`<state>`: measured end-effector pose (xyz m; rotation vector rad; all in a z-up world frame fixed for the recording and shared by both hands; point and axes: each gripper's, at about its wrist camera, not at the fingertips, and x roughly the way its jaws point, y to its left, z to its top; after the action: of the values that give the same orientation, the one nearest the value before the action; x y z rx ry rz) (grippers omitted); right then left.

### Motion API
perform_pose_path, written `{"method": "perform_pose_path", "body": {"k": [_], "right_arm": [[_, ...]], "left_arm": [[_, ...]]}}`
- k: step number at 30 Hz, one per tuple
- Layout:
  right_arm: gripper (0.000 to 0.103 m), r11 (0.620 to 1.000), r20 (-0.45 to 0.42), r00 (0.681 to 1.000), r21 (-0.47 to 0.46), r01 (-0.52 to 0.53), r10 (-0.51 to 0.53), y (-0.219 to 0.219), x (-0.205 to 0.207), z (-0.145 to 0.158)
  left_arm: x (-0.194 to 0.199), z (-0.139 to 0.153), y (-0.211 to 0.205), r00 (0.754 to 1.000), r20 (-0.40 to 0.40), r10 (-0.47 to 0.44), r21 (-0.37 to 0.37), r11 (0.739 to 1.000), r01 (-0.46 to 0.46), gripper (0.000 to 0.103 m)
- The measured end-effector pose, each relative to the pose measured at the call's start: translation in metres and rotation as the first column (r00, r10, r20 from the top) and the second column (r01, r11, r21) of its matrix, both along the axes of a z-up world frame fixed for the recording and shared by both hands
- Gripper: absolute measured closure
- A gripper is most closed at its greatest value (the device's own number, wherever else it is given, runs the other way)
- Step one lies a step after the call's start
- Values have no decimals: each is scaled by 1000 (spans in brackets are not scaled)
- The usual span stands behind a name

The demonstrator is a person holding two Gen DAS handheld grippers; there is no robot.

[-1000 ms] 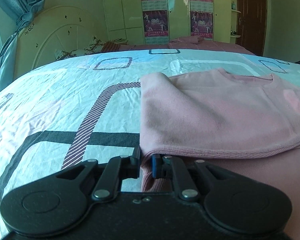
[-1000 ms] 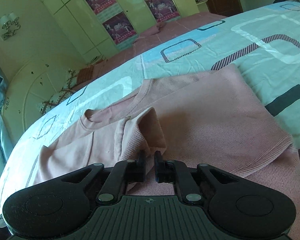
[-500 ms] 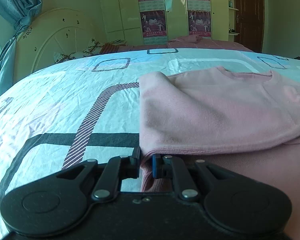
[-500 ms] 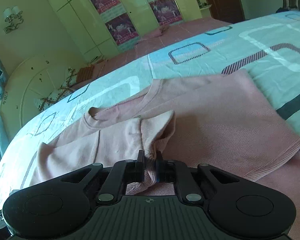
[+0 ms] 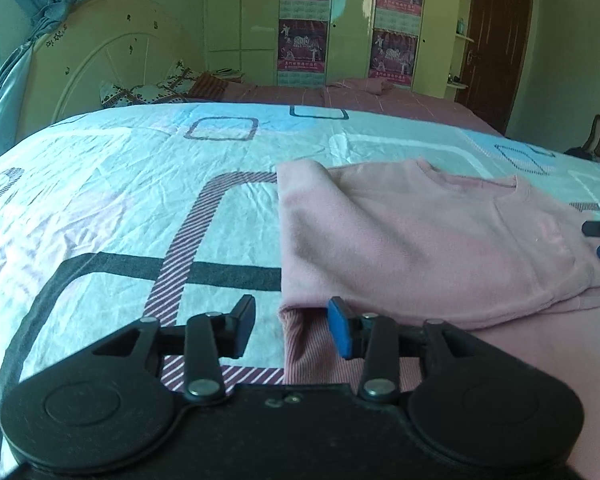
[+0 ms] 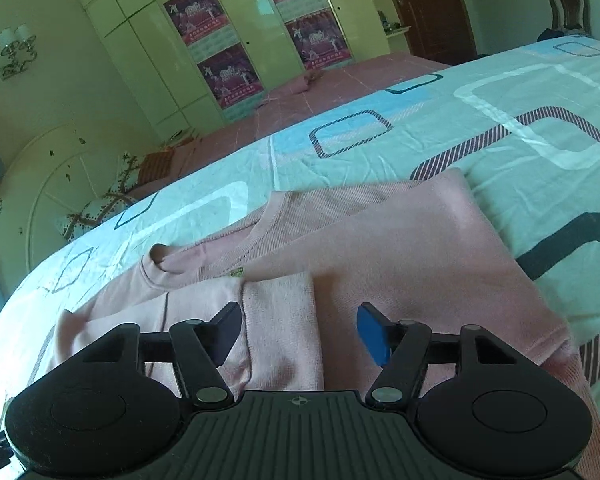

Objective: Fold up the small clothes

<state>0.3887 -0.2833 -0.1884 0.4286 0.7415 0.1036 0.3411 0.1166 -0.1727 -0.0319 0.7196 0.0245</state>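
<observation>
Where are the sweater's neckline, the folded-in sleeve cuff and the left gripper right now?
Neckline (image 6: pixel 204 250): right wrist view, on the ribbed collar edge.
Sleeve cuff (image 6: pixel 284 320): right wrist view, on the flat sleeve end lying on the sweater.
Left gripper (image 5: pixel 290 330): left wrist view, midway between its opening fingertips.

bed (image 5: pixel 140 208) with a wrinkled pale blue sheet (image 6: pixel 520 92) printed with rounded rectangles. a pink sweater (image 5: pixel 420 240), partly folded, lies flat on the sheet.

The right gripper (image 6: pixel 299 332) has its jaws opening above the folded sleeve (image 6: pixel 280 320) of the pink top (image 6: pixel 412 252) on the bed (image 6: pixel 500 128).
</observation>
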Motion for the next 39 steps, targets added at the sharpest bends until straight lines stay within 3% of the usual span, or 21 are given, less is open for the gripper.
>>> {"method": "perform_pose_path", "body": {"k": [4, 8, 10, 11, 17, 22, 24, 26, 28, 32, 36, 39], "right_arm": [[40, 999, -23, 999, -20, -37, 37, 13, 24, -13], [81, 996, -33, 997, -46, -75, 73, 28, 32, -21], [95, 994, -35, 995, -40, -98, 96, 31, 32, -21], [96, 994, -33, 995, -50, -98, 96, 31, 31, -20], [97, 980, 123, 992, -198, 8, 17, 28, 11, 4], [97, 980, -37, 999, -195, -43, 36, 16, 27, -24], [96, 981, -9, 1000, -191, -24, 22, 12, 23, -18], [86, 982, 17, 1000, -187, 7, -4, 8, 20, -11], [82, 977, 53, 998, -212, 30, -19, 8, 15, -4], [74, 976, 84, 996, -217, 0, 19, 17, 14, 3], [74, 976, 70, 996, -216, -39, 55, 29, 22, 0], [74, 972, 53, 995, -223, -74, 88, 38, 29, -5]], "left_arm": [[24, 7, -2, 1000, 21, 23, -11, 1000, -23, 59], [62, -1, -5, 999, 20, 35, -18, 999, -34, 59], [80, -8, -3, 999, 6, 43, -46, 998, -43, 59], [88, -10, -1, 999, -3, 51, -63, 997, -51, 59], [116, -24, -1, 996, -25, 83, -73, 994, -85, 59], [121, -38, -6, 997, -35, 72, -12, 997, -73, 56], [118, -36, -7, 997, -23, 67, 7, 998, -67, 57], [117, -33, -2, 995, -13, 94, -3, 996, -95, 58], [117, -30, 0, 993, -6, 122, -18, 992, -122, 59], [121, -17, -11, 995, 35, 91, -43, 995, -90, 62], [127, -16, -30, 999, 46, 25, -42, 999, -23, 62], [137, -31, -31, 999, 7, 33, -33, 999, -33, 61]]}}
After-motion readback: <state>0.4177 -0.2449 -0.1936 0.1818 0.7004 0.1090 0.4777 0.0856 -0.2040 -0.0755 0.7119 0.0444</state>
